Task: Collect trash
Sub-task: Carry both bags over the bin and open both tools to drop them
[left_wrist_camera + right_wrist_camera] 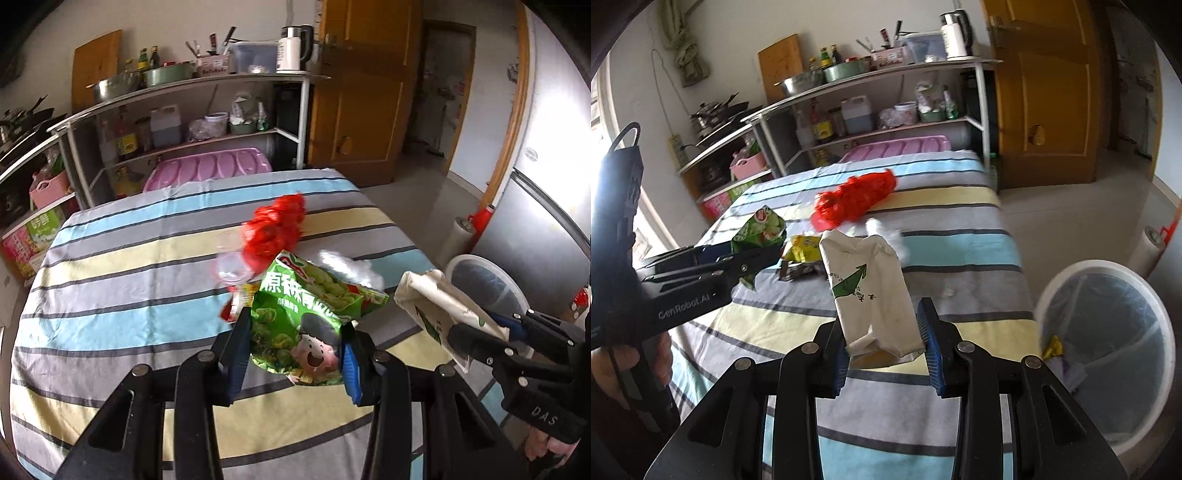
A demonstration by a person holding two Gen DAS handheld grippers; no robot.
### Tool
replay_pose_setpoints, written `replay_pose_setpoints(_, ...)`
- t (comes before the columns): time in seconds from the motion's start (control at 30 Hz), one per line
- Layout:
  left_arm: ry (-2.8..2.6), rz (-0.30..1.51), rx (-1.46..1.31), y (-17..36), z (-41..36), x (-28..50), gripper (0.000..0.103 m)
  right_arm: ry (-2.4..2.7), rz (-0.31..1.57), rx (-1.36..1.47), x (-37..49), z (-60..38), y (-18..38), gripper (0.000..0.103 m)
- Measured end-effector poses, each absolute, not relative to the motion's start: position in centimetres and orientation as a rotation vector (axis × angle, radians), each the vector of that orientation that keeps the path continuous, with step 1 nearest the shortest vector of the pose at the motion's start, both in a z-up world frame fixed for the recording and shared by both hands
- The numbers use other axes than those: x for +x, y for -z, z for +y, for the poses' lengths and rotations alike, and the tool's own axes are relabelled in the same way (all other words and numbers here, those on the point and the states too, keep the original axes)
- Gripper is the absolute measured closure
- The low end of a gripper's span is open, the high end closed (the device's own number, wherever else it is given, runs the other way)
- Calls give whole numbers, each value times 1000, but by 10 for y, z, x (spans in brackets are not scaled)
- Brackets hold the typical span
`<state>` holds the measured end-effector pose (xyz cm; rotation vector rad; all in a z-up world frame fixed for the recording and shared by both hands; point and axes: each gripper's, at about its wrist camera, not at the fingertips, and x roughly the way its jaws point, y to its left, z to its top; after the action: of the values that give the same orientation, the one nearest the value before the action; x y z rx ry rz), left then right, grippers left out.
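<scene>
My left gripper (295, 354) is shut on a green snack bag (303, 321) and holds it above the striped table (129, 280); the bag also shows in the right wrist view (761, 230). My right gripper (886, 343) is shut on a white paper carton (873, 291) with a green arrow print, held above the table's right side; the carton also shows in the left wrist view (443, 302). A red plastic bag (853, 199), a yellow wrapper (803, 247) and white crumpled plastic (886, 236) lie on the table.
A white trash bin (1108, 332) with a clear liner and some trash inside stands on the floor right of the table. Metal shelves (177, 118) with kitchenware stand behind the table. A wooden door (362, 92) is at the back right.
</scene>
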<state>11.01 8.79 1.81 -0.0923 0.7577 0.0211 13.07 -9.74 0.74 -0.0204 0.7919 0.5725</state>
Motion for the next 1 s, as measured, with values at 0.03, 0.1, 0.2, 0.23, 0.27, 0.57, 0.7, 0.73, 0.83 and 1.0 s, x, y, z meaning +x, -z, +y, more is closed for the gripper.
replay_pose_setpoints(0.03,-14,759,-91,-19,84,111,59,-568,790,-17,132,-100,-9,67)
replay_pose_setpoints(0.1,6,759,-87,-19,73,114,59,-542,783,-8,132,-110,-11,67)
replay_pose_setpoints(0.2,36,758,-70,-19,57,116,59,-504,771,3,131,-125,-15,67)
replay_pose_setpoints(0.23,45,758,-60,-20,51,117,59,-490,766,7,131,-130,-17,67)
replay_pose_setpoints(0.27,55,755,-52,-21,45,119,59,-474,761,9,130,-136,-19,67)
replay_pose_setpoints(0.57,159,749,-3,-28,-9,132,59,-361,741,50,131,-186,-27,67)
replay_pose_setpoints(0.7,209,750,23,-29,-36,138,59,-310,733,64,129,-208,-29,67)
replay_pose_setpoints(0.73,225,750,30,-28,-44,140,59,-301,734,69,129,-213,-29,67)
replay_pose_setpoints(0.83,262,755,44,-28,-63,143,59,-261,732,81,128,-232,-29,67)
replay_pose_setpoints(1.0,308,769,64,-24,-93,148,59,-196,741,92,129,-259,-25,67)
